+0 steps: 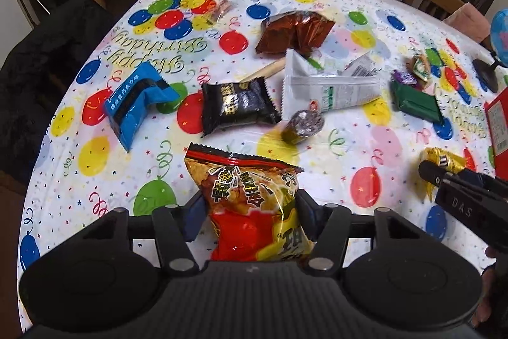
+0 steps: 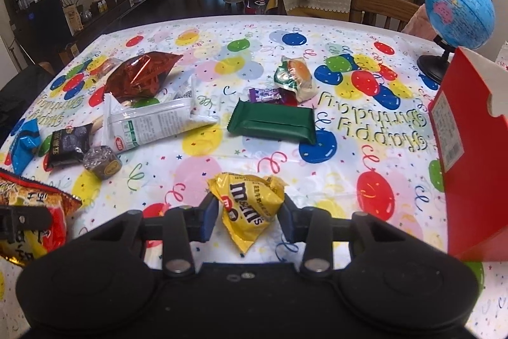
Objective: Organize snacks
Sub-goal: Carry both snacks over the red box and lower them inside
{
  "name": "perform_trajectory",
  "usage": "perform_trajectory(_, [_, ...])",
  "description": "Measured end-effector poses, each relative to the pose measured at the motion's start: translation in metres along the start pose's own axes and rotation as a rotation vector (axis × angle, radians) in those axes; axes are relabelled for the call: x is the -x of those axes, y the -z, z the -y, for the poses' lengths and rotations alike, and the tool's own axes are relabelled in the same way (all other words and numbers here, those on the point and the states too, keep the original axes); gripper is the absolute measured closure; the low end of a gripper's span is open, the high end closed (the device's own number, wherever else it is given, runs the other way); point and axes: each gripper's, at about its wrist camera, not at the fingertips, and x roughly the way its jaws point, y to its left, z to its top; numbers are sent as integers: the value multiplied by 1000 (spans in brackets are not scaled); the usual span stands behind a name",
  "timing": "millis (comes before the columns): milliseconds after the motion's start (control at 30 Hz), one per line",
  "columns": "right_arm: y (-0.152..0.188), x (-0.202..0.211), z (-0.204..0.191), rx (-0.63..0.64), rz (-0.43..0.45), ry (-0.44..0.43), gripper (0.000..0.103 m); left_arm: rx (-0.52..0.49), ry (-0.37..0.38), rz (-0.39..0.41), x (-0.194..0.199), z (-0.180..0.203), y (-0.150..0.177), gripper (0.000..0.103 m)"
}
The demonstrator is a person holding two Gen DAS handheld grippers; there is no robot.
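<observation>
Snacks lie scattered over the desk (image 2: 317,30), which wears a balloon-print "Happy Birthday" cloth. Left claw (image 1: 249,212) is pinching a red/orange chip bag (image 1: 250,205) betw. its two fingers; bag sits near the desk's front edge, top seam pointing away. Right claw (image 2: 247,212) has a yellow M&M's bag (image 2: 250,205) betw. its fingers: both pads touch the bag's sides, so it's pinching it.

Mid-desk, left to right in the left wrist view: blue packet (image 1: 138,104), black packet (image 1: 238,104) just beside it, small foil-wrapped round candy (image 1: 303,126) near the black packet's right corner, white packet (image 1: 330,84) behind the candy. Shiny brown-red foil bag (image 1: 295,32) lies farther back, touching the white packet's top corner. A wooden stick (image 1: 263,70) pokes out from under the white packet toward the black one. Small clear-wrapped snack (image 1: 220,10) sits alone further back-left.

Right side: dark green bar packet (image 2: 273,123) lies flat, purple candy wrapper (image 2: 265,94) just behind it, green/white bun packet (image 2: 295,78) next to that. Red cardboard box (image 2: 473,154) stands open-topped at the desk's right edge, near the right claw. Blue globe (image 2: 460,8) on a black stand is behind the box.
</observation>
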Motion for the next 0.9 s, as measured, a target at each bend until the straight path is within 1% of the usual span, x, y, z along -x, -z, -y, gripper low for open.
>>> perform_trajectory(267, [-5, 50, 18, -15, 38, -30, 65, -5, 44, 55, 37, 27, -7, 45])
perform_trajectory(433, [-10, 83, 37, -19, 58, -24, 65, -27, 86, 104, 63, 52, -10, 44])
perform_trajectory(700, [-17, 131, 82, -55, 106, 4, 65, -110, 161, 152, 93, 116, -16, 44])
perform_trajectory(900, [-20, 151, 122, -85, 130, 42, 65, -175, 211, 160, 104, 172, -18, 44])
